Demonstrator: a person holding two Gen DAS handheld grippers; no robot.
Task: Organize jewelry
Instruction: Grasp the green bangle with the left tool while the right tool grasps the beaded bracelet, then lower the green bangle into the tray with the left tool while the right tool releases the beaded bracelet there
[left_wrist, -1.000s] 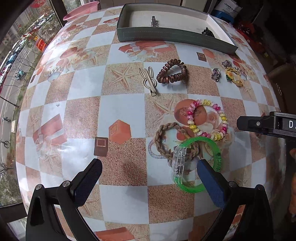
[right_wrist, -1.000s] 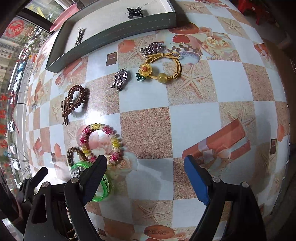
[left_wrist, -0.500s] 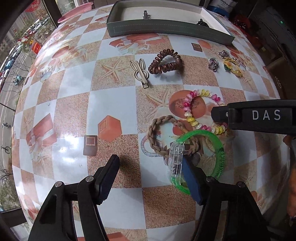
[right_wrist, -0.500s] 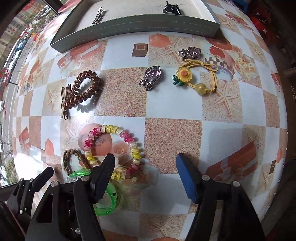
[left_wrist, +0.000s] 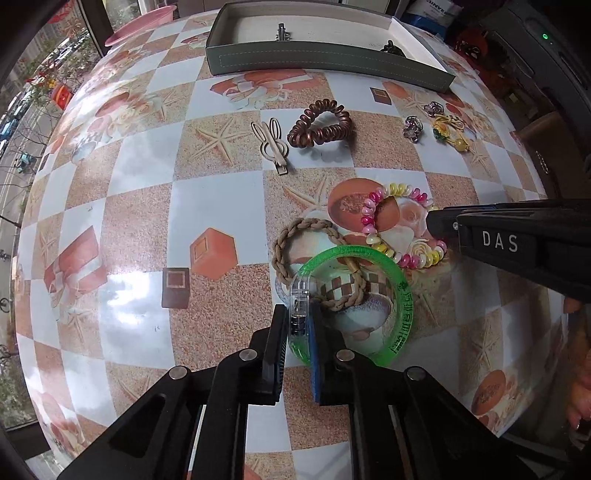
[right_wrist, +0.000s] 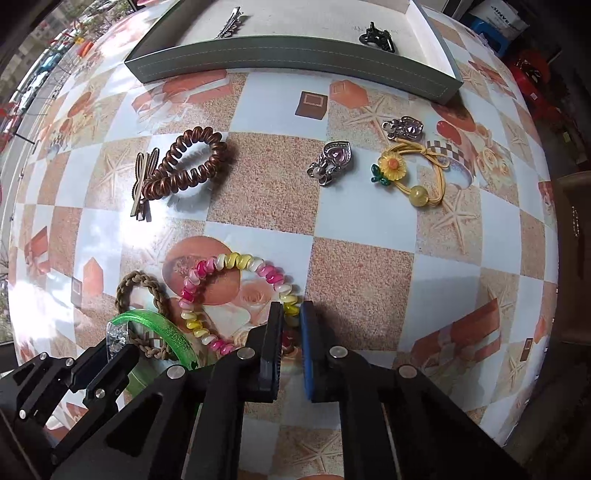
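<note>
My left gripper (left_wrist: 298, 328) is shut on the clear clasp of a green bangle (left_wrist: 399, 280), tilted up off the table. My right gripper (right_wrist: 291, 317) is shut on a pink, white and yellow spiral hair tie (right_wrist: 236, 262), also seen in the left wrist view (left_wrist: 399, 192). A braided brown bracelet (left_wrist: 295, 236) lies under the bangle. A brown spiral hair tie (right_wrist: 184, 162), a beige hair clip (left_wrist: 273, 144), a heart brooch (right_wrist: 332, 162), a second brooch (right_wrist: 404, 127) and a yellow sunflower hair tie (right_wrist: 413, 173) lie further back.
A grey tray (right_wrist: 295, 59) at the far edge holds a metal clip (right_wrist: 229, 24) and a black claw clip (right_wrist: 378, 37). A pink dish (left_wrist: 140, 24) sits far left. The right gripper's body (left_wrist: 517, 243) crosses the left wrist view.
Both grippers moved forward and down and shut, the left on the green bangle's clasp and the right on the multicoloured spiral tie. The bangle has tipped up.
</note>
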